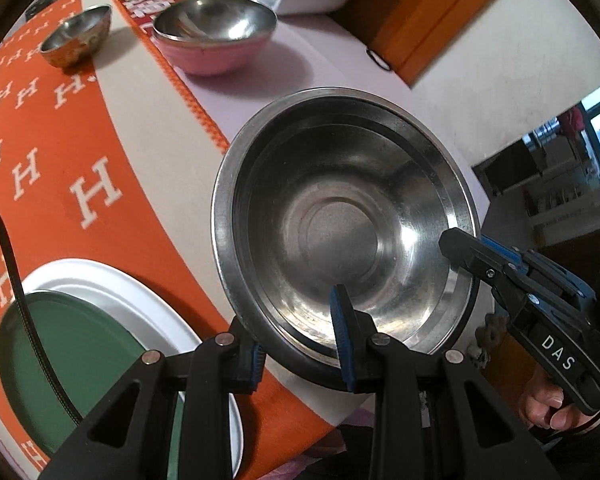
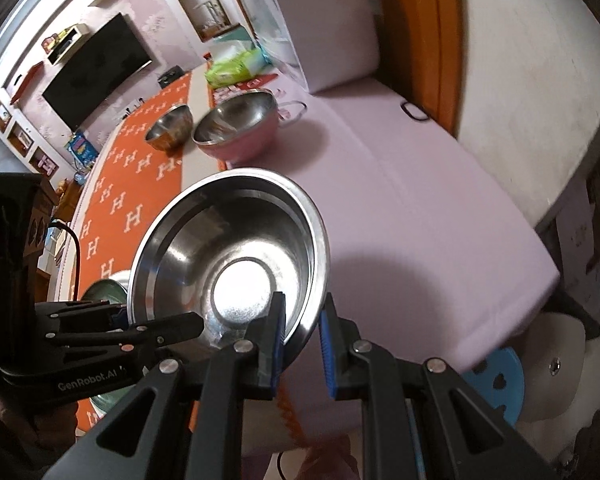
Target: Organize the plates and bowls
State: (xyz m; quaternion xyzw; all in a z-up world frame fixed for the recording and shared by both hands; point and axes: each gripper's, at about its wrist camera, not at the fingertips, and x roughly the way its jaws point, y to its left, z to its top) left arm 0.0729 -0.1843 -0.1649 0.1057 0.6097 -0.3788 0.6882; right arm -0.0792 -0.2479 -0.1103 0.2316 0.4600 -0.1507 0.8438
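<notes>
Left to right across the table. At far left, a green plate (image 1: 80, 368) lies on a white plate (image 1: 148, 300), both on the orange patterned cloth (image 1: 60, 128). Further back stand a small steel bowl (image 1: 78, 40) and, beside it, a pink-sided bowl (image 1: 214, 32), well apart from the work in hand.

Centre: the large steel bowl (image 1: 340, 220) is held tilted above the table edge, where the cloth meets the pale surface (image 2: 400, 184). The left gripper (image 1: 300, 340) is clamped on the near rim, one pad inside the wall, one outside. The right gripper (image 2: 300, 332) grips the rim on the opposite side in the same way, jaws nearly closed on the thin metal.

Handling, as judged: the bowl looks light, rigid and unbreakable, but its polished wall is slick and slopes away from the pads. The rolled rim is the only sound purchase; two opposed grips should keep it from swinging. Lowering it level onto a like-sized bowl would avoid a clatter.
</notes>
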